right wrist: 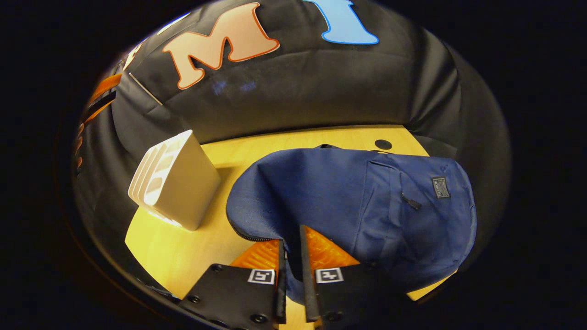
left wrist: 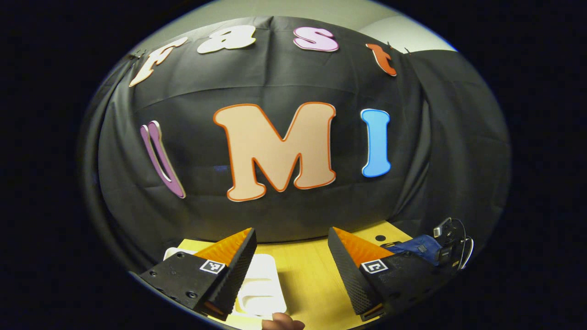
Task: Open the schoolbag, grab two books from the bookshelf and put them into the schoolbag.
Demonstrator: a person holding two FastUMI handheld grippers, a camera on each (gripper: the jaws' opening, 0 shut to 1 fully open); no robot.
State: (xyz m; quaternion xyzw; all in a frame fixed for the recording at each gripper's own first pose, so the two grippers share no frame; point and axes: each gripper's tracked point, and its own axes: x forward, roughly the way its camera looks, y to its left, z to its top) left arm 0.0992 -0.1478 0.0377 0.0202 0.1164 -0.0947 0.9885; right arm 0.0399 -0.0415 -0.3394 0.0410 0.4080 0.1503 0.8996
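Closest in the right gripper view, the right tool (right wrist: 290,250) had its two fingers drawn nearly together, with only a narrow slot between them, pinching the near edge of the blue schoolbag (right wrist: 367,206) at its zipper line. Whether both fingers truly pressed on the fabric could not be told for certain, though cloth ran down into the slot between them. That schoolbag lay flat on the yellow wooden surface (right wrist: 183,256), its front pocket and small label patch turned up, away from the tool. Just left of the schoolbag stood a white bookshelf (right wrist: 179,188), a slotted holder tilted a little, apart from the bag. A small dark hole (right wrist: 383,144) sat in the surface behind the bag.

From the left gripper view, the left tool (left wrist: 291,256) hung with its fingers spread wide and nothing between them, above the surface (left wrist: 307,275). Beneath its left finger lay the white bookshelf (left wrist: 261,284). Right of this tool, part of the schoolbag (left wrist: 419,245) showed, with the other tool (left wrist: 451,238) beside it. A fingertip (left wrist: 282,322) showed at the bottom edge.
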